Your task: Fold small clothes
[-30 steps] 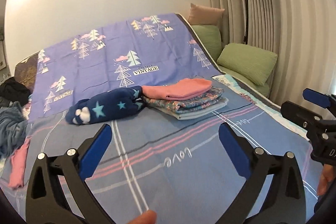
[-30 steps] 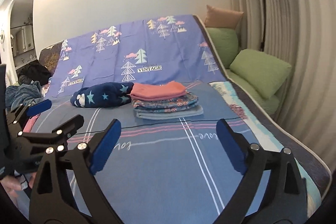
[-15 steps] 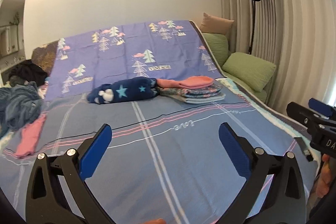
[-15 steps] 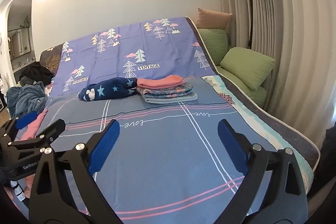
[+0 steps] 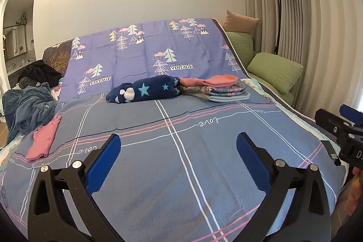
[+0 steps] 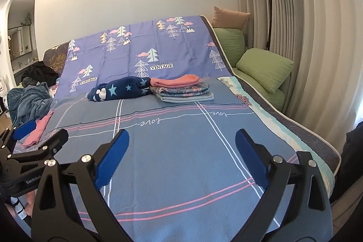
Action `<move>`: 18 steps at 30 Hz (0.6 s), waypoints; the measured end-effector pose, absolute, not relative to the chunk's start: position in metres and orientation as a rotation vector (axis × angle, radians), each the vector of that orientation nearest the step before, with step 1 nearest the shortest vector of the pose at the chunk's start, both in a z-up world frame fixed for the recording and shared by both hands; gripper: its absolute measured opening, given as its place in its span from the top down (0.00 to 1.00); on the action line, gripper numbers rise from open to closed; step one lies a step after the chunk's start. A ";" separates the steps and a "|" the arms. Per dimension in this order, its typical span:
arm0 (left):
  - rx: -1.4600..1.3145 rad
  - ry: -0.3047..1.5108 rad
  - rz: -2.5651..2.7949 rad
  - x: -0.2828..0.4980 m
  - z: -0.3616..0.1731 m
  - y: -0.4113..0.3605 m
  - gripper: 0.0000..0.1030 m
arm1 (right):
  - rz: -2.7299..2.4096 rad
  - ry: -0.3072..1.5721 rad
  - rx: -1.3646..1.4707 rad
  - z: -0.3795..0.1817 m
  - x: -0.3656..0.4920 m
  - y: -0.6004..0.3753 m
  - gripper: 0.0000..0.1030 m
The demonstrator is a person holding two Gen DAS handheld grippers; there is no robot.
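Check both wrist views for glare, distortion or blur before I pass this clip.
Left wrist view: glare on the wall at top, dark fisheye corners, bed edges bowed, folded stack sharp. Right wrist view: the same wall glare, curtain lines curved, right claw crisp.

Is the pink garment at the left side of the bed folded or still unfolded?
Unfolded. The pink garment lies loose and rumpled on the bed, unlike the neat stack.
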State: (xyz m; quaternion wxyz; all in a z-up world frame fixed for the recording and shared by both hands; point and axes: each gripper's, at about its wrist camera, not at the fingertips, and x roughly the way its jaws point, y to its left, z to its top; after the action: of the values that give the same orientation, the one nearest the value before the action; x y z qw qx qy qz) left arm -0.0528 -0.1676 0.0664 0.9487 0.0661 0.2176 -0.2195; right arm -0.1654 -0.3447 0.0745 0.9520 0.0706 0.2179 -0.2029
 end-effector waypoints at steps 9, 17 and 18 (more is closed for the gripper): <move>0.127 0.473 -0.439 -0.047 0.059 -0.166 0.01 | -0.406 0.461 0.144 0.069 -0.155 -0.348 0.06; 0.160 0.485 -0.445 -0.043 0.050 -0.173 0.01 | -0.406 0.488 0.149 0.059 -0.146 -0.348 0.06; 0.162 0.490 -0.447 -0.042 0.049 -0.174 0.01 | -0.407 0.491 0.149 0.059 -0.145 -0.349 0.06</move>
State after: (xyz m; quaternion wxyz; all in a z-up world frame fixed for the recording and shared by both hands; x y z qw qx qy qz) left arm -0.0417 -0.1740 0.0490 0.9424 0.0793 0.2401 -0.2190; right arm -0.1453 -0.3485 0.0585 0.9468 0.0734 0.2414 -0.2000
